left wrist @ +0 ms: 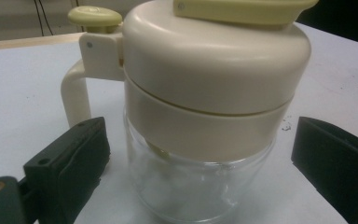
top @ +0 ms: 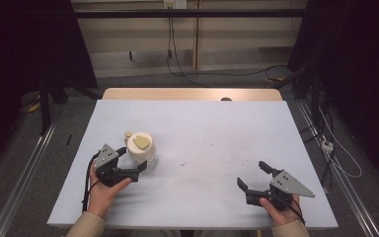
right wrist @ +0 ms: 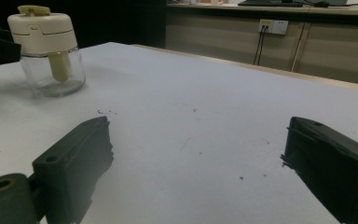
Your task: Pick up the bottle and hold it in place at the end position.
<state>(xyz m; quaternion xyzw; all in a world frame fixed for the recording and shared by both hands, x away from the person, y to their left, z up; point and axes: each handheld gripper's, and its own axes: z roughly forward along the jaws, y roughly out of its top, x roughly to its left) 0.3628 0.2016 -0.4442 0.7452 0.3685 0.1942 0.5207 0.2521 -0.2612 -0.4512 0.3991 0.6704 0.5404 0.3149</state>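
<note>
1. Pale grey-blue table [top: 227, 128] under dim light, with a wooden edge at the far side and cables on the floor beyond.
2. Standing upright on the left half of that table: a glass jar [top: 141, 148], near the front-left, well apart from everything on the right.
3. Clear rounded glass below, cream plastic cap [left wrist: 214, 60] above with a seam around its middle, a yellow-green flap on top, a yellow-green button [left wrist: 94, 17] at the hinge, and a cream loop handle [left wrist: 74, 95] down one side. Seemingly empty, apart from a pale tube hanging inside the glass.
4. Bracketing the jar low down: left gripper [top: 132, 163], spread wide, one jaw on each side of the glass, neither visibly pressing on it. Probably lined up on the glass body, beneath the cap, for a steadying grasp that leaves the cap free.
5. Farther out, near the front-right of the table: right gripper [top: 254, 176], likewise released and grasping nothing, aimed across the bare surface toward the jar. Likely waiting there to work the cap once the glass is secured.
6. Scattered between the two: a few dark specks [top: 183, 162] on the tabletop.
</note>
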